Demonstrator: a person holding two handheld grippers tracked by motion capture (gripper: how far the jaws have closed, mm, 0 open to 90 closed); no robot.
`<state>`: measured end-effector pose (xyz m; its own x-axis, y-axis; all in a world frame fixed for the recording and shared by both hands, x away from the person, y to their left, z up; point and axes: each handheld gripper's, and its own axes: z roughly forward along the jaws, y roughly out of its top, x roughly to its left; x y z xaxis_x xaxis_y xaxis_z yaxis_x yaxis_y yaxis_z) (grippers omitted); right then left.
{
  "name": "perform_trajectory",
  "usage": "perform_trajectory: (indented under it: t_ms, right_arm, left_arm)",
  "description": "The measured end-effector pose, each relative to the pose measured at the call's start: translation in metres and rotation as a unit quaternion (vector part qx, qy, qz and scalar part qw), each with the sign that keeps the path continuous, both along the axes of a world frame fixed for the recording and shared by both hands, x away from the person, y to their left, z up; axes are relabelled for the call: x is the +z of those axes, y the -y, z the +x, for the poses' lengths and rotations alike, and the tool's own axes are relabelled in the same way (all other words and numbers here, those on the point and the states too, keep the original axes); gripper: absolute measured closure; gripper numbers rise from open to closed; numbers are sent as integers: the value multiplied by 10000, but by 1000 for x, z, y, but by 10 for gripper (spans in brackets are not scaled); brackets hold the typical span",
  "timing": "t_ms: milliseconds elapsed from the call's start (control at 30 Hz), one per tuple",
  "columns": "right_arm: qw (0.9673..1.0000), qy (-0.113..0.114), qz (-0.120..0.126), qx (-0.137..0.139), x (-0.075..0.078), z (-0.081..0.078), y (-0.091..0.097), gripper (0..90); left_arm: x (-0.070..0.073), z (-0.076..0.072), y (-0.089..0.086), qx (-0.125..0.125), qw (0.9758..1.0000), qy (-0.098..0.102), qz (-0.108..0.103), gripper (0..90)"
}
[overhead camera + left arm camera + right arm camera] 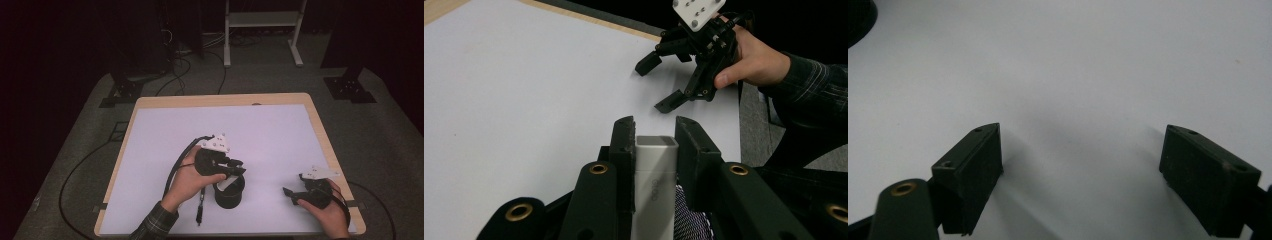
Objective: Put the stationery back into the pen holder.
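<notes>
Cup: a black round cup (229, 194) stands upright on the tabletop, near the front edge and a little right of the middle; its mesh wall (689, 212) shows in the left gripper view.
Contents: a grey-white bar (654, 175) with a squared end rises from the cup's mouth, seen as a pale slip (228, 183) in the high view; whether anything else lies inside cannot be told.
Left gripper: the left gripper (231, 168) hangs over the cup's rim, held by the left hand (189, 181); its fingers (624, 150) are clenched on the bar, one pad on each flat side.
Right gripper: the right gripper (1080, 172) sits low near the front right corner, in the right hand (330, 210); its fingers (973, 167) are released, spread wide with bare sheet between them.
Gap: the two grippers are well apart, the cup between them but much closer to the left.
Tabletop: a white sheet (260, 135) covers nearly all of it, a wooden border (220, 100) showing along the far edge and sides.
Room: grey carpet, black cables on the floor, a white frame (262, 30) beyond the far edge, dark surroundings.
Hard to see: faint marking on the bar (655, 190) is unreadable; the cup's base is cut off in the left gripper view.
</notes>
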<state>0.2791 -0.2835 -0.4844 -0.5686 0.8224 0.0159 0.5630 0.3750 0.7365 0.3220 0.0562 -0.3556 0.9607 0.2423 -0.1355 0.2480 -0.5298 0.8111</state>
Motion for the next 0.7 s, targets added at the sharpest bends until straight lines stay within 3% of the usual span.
perform_trajectory:
  t_ms: [700]
  right_arm:
    - [10000,1,0,1,0,0,0,163]
  left_arm:
    - [-11,-4,-16,123,9999,60,70,709]
